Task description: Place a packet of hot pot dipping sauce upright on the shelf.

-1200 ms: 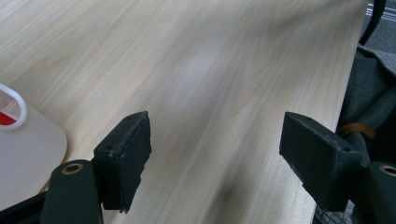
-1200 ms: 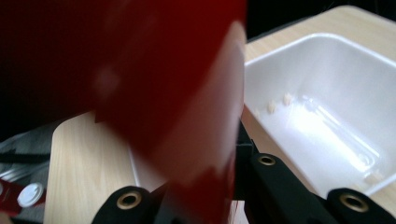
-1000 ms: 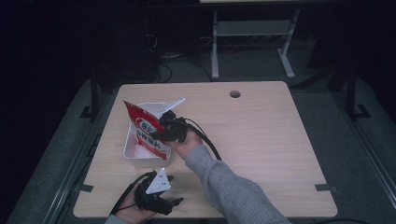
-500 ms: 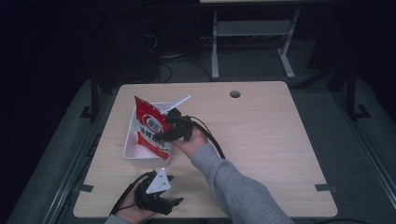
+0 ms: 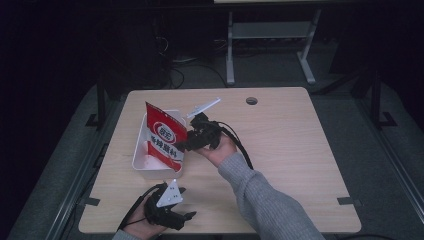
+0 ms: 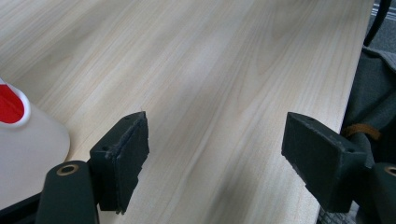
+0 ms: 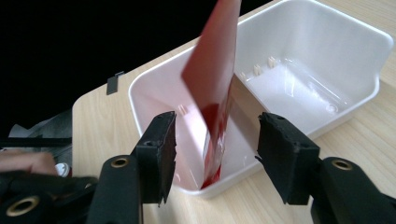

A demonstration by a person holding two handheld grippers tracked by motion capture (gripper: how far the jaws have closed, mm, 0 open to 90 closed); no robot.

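Here the red snack pouch stands on edge in the white plastic bin, its lower end hidden by the bin's wall. The right gripper has just been opening; its jaws flank the pouch without pressing. The left gripper rests wide apart over bare table, its body cut off at the high view's bottom edge.

Red pouch upright in white bin blocks near end; table right side free.
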